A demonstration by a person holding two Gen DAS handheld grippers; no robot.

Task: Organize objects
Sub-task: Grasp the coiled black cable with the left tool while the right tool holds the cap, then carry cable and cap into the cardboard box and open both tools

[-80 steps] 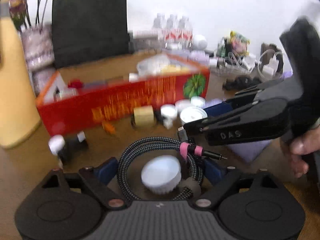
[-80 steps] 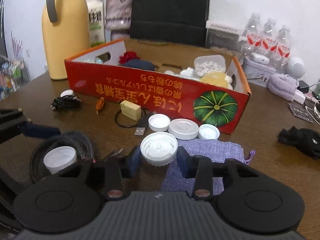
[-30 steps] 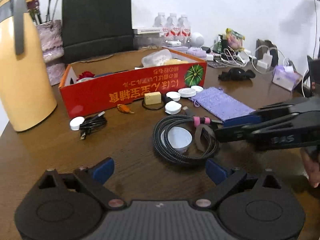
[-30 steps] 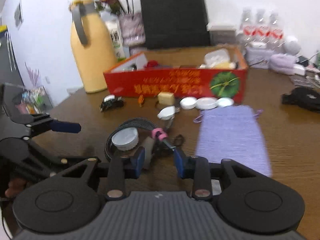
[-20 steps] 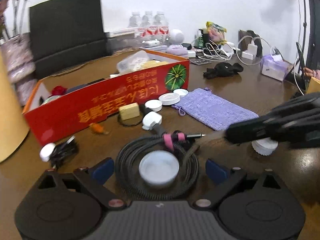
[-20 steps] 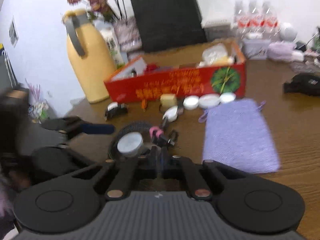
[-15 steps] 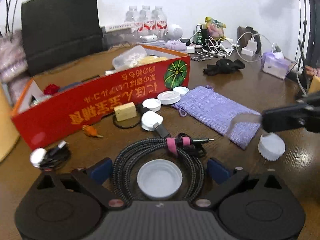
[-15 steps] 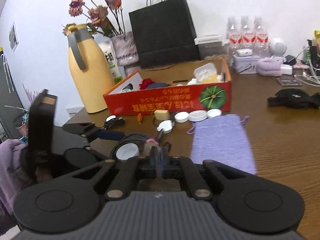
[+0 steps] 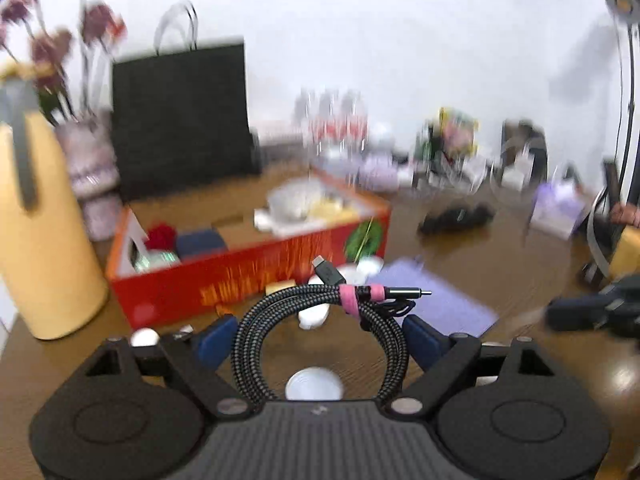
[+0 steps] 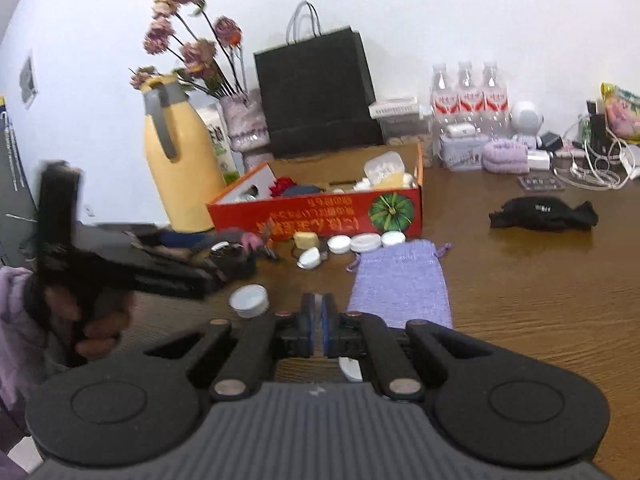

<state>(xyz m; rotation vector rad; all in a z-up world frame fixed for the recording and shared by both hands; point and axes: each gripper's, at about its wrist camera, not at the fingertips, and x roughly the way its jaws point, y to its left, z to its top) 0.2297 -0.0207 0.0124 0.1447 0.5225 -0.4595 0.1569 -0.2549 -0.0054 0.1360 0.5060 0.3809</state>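
Left hand-held gripper: my fingers stand wide apart with the coiled cable between them. The coil seems raised off the table, yet I cannot see a pad pressing on it, so I cannot tell whether I have hold of it.
Coiled cable: a black braided loop bound by a pink strap, both plugs sticking out at the top, one pointing up and one to the right. It sits on my side of the red box, between the two blue pads.
White cap: on the table, seen through the lower part of the coil, just ahead of my left hand-held gripper's body.
Right hand-held gripper: fingers pressed together, pads meeting, nothing between them.
Second white cap: on the table, nearer me than the red box, left of my right hand-held gripper's tips.
Purple pouch: flat on the table in front of the red box, just right of my right hand-held gripper's tips.
Red box: open, with small items inside; three white lids and a yellow block lie along its front wall.
Yellow jug: upright, left of the red box.
Black bag: upright behind the red box.
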